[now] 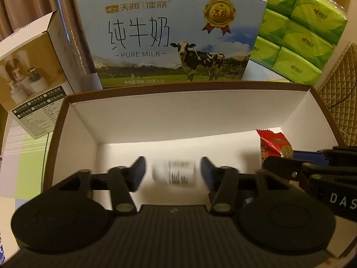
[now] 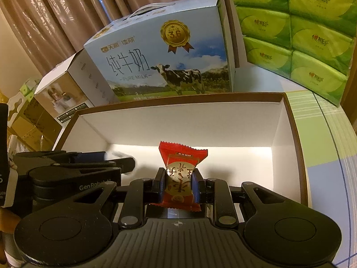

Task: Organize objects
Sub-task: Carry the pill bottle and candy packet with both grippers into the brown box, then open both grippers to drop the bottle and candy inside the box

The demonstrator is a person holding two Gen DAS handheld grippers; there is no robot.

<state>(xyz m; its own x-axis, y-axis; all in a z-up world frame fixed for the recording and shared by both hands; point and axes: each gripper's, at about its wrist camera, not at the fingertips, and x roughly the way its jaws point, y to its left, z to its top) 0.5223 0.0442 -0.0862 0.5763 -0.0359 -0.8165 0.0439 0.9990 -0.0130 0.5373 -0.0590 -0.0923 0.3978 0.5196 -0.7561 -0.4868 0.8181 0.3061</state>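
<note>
Left claw (image 1: 173,170) stood released inside the white-lined box (image 1: 178,116); the blurred white bottle (image 1: 174,173) sat between its fingers, touching neither. Right claw (image 2: 178,186) clenched a red snack packet (image 2: 179,176) above the box's floor.

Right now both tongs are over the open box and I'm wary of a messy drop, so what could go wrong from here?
1. The small white bottle sits blurred between the left tongs' open pads, apparently loose; it may roll across the open box.
2. The right tongs pinch the red snack packet low down, so it could flop or slip out early.
3. Both tongs crowd close together inside the box and might knock each other.
</note>
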